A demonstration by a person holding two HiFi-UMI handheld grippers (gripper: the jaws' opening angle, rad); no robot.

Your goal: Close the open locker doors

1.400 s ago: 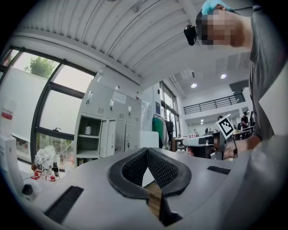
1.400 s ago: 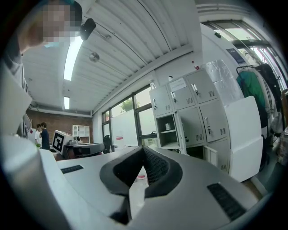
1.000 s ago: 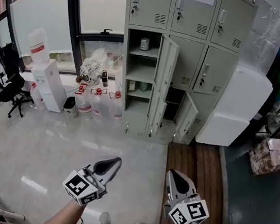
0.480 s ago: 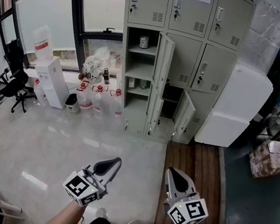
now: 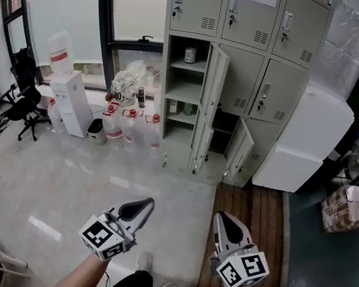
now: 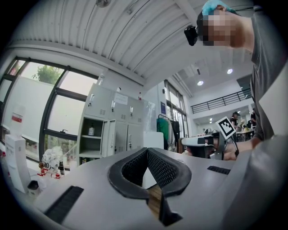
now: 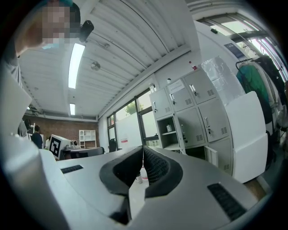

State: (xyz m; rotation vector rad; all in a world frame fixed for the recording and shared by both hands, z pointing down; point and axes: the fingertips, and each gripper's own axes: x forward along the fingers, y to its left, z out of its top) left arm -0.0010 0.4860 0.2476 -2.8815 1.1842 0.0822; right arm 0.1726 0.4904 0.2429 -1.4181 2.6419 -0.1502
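I hold both tools low in front of me, level, aimed across the pale floor [image 5: 60, 182] at the locker bank [image 5: 251, 23]. My left gripper [image 5: 146, 203] has its jaws brought together at the tips with nothing between them. My right gripper [image 5: 222, 218] is the same, pads meeting and empty. Both are well apart from the lockers, the right one over a strip of wooden flooring [image 5: 252, 214].

The locker bank stands against the far wall, just beside the window [image 5: 136, 9]. Three of its doors hang open. In the left column the upper open door [image 5: 214, 78] swings out to the right of a shelved compartment where a small can [image 5: 190, 55] sits. Under it the lower open door [image 5: 200, 144] juts out the same way. In the middle column the bottom door [image 5: 240, 152] stands ajar in front of a dark compartment. The top row of doors is closed.

A white cabinet [image 5: 307, 142] stands just right of the lockers, and a water dispenser [image 5: 71, 106] stands under the window to their left
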